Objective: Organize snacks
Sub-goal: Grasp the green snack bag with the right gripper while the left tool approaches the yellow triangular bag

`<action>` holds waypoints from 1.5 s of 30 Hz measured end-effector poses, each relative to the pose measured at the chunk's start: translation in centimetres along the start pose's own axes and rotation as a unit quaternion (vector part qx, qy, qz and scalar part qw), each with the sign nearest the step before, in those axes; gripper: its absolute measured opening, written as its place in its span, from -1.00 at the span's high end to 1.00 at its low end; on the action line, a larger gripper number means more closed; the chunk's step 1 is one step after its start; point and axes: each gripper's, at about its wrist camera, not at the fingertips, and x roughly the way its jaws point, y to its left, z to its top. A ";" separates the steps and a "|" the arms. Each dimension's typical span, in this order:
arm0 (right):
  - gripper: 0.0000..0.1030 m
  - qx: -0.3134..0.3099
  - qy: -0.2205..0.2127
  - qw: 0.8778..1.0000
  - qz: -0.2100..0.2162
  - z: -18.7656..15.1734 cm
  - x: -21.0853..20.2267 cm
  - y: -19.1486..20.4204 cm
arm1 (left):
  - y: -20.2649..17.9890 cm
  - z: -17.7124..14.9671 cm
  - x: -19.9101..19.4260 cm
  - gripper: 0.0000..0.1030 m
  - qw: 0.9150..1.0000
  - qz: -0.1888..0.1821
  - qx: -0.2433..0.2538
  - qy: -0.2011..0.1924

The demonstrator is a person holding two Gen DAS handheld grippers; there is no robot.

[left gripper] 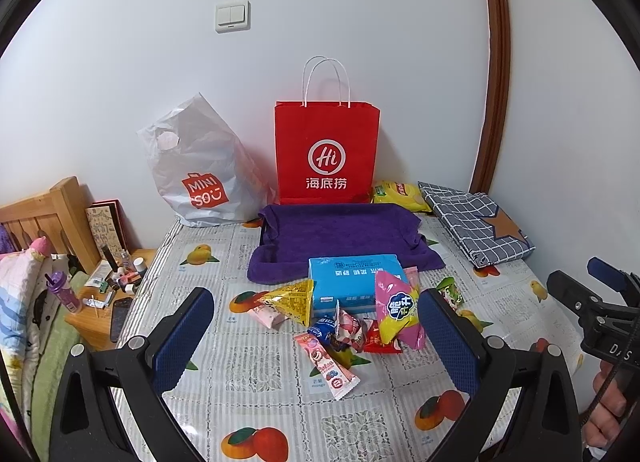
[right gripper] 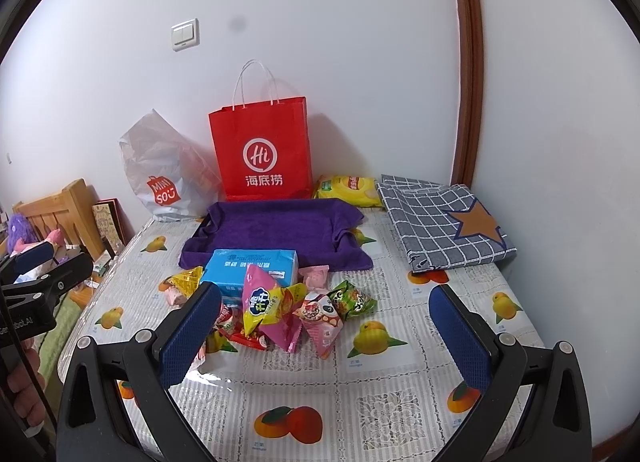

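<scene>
A pile of snack packets lies mid-table: a pink and yellow bag (left gripper: 398,310) (right gripper: 266,304), a yellow triangular packet (left gripper: 294,300), a pink stick pack (left gripper: 326,366), a green packet (right gripper: 352,298) and a blue box (left gripper: 354,278) (right gripper: 250,268). Behind them is a tray draped in purple cloth (left gripper: 340,238) (right gripper: 276,229). My left gripper (left gripper: 316,334) is open and empty just in front of the pile. My right gripper (right gripper: 326,326) is open and empty, its left finger (right gripper: 188,338) at the pile's near edge.
A red paper bag (left gripper: 326,153) (right gripper: 262,151), a white Miniso plastic bag (left gripper: 200,173) and a yellow chips bag (right gripper: 348,189) stand against the wall. A folded checked cloth (right gripper: 444,217) lies at the right. A cluttered nightstand (left gripper: 104,294) is left of the table.
</scene>
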 end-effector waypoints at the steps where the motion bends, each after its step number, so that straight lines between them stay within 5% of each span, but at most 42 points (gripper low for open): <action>1: -0.99 0.000 0.001 1.000 -0.001 0.0 0.2 0.0 | 0.1 0.0 0.0 -1.00 1.000 0.003 0.000 0.000; 15: -1.00 0.009 0.034 0.999 -0.029 -0.4 6.2 -1.9 | 1.5 -1.5 4.2 -1.00 0.999 0.017 0.009 0.031; 22: -0.98 -0.001 0.065 0.998 0.018 -3.3 11.6 -3.1 | 2.4 -3.4 8.8 -0.99 0.998 0.020 0.001 0.062; 29: -0.56 0.009 0.119 0.993 -0.010 -4.5 17.4 -4.1 | 2.7 -4.2 12.1 -0.99 0.996 0.027 0.018 0.081; 45: 0.02 0.035 0.201 0.978 0.047 -3.1 26.8 -5.7 | 4.8 -4.3 17.5 -0.99 0.991 0.008 -0.025 0.128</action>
